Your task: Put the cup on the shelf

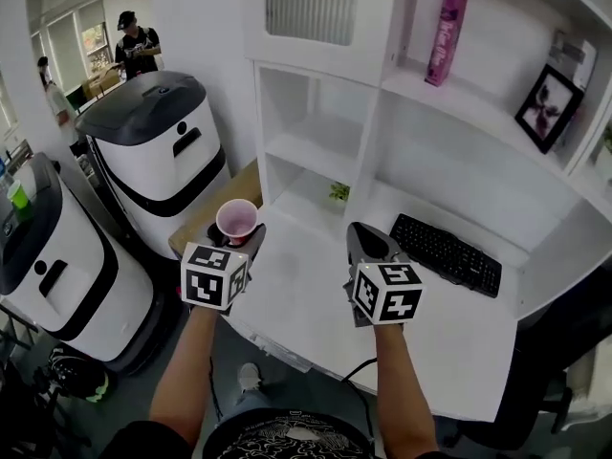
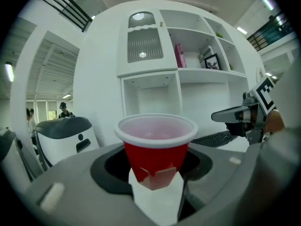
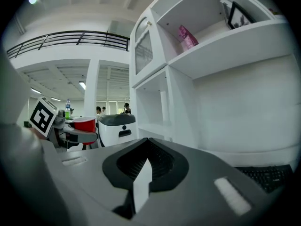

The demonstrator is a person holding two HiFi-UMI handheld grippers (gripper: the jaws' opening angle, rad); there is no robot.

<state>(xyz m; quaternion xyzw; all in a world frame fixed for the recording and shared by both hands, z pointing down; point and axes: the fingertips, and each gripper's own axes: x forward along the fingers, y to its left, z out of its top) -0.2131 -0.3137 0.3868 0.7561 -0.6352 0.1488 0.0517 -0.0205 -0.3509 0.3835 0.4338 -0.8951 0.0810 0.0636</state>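
A red plastic cup (image 2: 156, 147) with a white rim stands upright in my left gripper (image 1: 242, 239), whose jaws are shut on its lower part. In the head view the cup (image 1: 236, 221) hangs over the desk's left end, in front of the white shelf unit (image 1: 325, 142). From the right gripper view the cup (image 3: 84, 125) shows at far left. My right gripper (image 1: 371, 245) is shut with nothing in it, held above the white desk (image 1: 306, 285) to the right of the cup. The shelf unit (image 2: 150, 95) fills the background in the left gripper view.
A black keyboard (image 1: 448, 251) lies on the desk at the right. A small plant (image 1: 338, 192) sits in the lower shelf bay. A pink box (image 1: 448, 27) and a picture frame (image 1: 549, 106) stand on the upper shelf. White-and-black bins (image 1: 163, 151) stand left of the desk.
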